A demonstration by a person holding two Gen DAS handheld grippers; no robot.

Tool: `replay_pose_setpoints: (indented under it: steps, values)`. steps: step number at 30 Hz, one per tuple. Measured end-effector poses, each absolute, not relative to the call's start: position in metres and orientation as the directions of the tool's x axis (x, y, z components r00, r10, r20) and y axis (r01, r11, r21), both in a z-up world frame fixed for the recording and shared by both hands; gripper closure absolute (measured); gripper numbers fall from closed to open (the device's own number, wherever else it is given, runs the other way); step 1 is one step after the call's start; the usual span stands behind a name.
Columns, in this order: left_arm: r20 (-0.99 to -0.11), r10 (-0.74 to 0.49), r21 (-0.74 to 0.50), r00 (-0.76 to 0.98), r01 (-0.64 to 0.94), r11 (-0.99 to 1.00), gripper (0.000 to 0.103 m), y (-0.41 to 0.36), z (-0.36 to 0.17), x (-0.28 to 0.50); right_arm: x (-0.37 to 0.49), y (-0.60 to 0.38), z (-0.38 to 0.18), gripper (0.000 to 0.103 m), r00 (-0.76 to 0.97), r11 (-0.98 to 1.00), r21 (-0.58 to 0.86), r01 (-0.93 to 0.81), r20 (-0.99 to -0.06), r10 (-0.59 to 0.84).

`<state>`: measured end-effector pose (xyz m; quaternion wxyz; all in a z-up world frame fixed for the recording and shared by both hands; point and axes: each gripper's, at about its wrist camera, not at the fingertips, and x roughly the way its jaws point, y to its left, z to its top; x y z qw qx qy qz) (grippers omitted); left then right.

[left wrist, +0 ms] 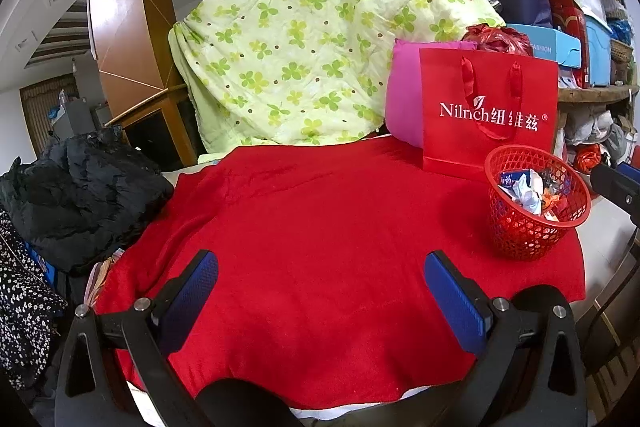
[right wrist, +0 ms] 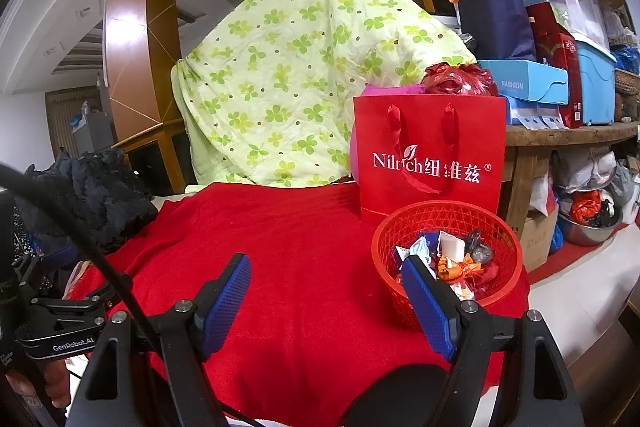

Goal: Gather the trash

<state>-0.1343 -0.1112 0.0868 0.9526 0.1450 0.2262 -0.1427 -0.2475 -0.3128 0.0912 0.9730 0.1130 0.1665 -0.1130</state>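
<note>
A round red mesh basket (left wrist: 532, 231) (right wrist: 400, 223) stands on the red cloth (left wrist: 320, 211) (right wrist: 296, 247) at the right, holding several crumpled wrappers (left wrist: 528, 187) (right wrist: 452, 255). My left gripper (left wrist: 320, 267) hovers over the near middle of the cloth, open, nothing between its blue pads. My right gripper (right wrist: 326, 271) is open too and holds nothing, its right finger (right wrist: 428, 307) standing in front of the basket's near rim. No loose trash shows on the cloth.
A red paper bag (left wrist: 488, 115) (right wrist: 428, 159) stands just behind the basket, a pink cushion (left wrist: 404, 95) behind it. A green-flowered quilt (left wrist: 304, 39) (right wrist: 280, 79) rises at the back. Black clothing (left wrist: 80, 195) is piled at the left. Shelves of boxes (right wrist: 560, 75) fill the right.
</note>
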Motion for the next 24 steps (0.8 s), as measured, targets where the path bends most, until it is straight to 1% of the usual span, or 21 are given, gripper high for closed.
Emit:
replay_pose_setpoints:
  steps: [24]
  values:
    - [-0.500,-0.195,0.202,0.844,0.332,0.921,0.001,-0.106,0.077,-0.122,-0.241,-0.309,0.085,0.023,0.915,0.949,0.177,0.259,-0.360,-0.182]
